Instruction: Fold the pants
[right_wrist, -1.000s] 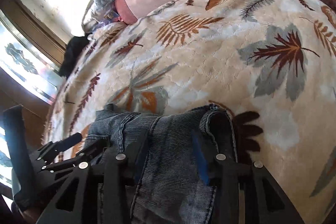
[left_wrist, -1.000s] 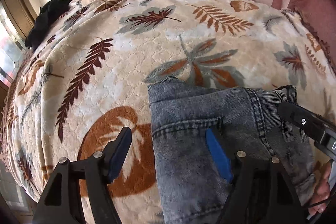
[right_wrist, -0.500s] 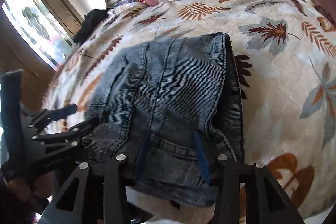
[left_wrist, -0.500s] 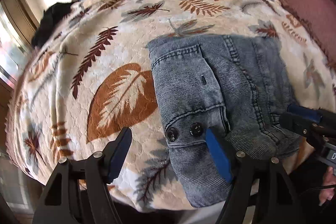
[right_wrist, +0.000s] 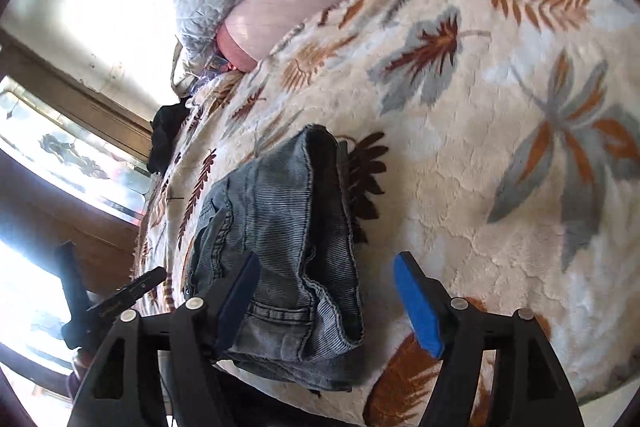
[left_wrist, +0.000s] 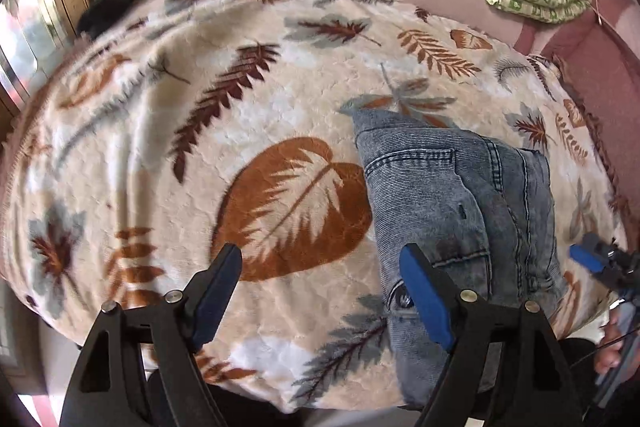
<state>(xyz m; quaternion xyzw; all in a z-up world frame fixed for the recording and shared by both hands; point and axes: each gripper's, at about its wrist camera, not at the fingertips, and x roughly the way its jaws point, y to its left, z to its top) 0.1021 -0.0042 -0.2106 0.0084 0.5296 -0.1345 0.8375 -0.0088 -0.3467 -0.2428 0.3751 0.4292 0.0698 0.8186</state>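
- Left wrist view: since half a second ago the left tongs [left_wrist: 320,291] have pulled back and to the left, so the folded pants [left_wrist: 452,211] now sit right of centre on the leafy blanket [left_wrist: 240,107], near the bed's front edge. These tongs are spread wide and gripping nothing.
- Looks like the fold is basically done and this is the let-go step. Next move, I'd guess, is just a tidy-up press or backing away.
- Right wrist view: the right tongs [right_wrist: 328,299] are spread too, the pants [right_wrist: 280,227] lying free under the left pad [right_wrist: 238,295], tilted low over the bundle's near end.
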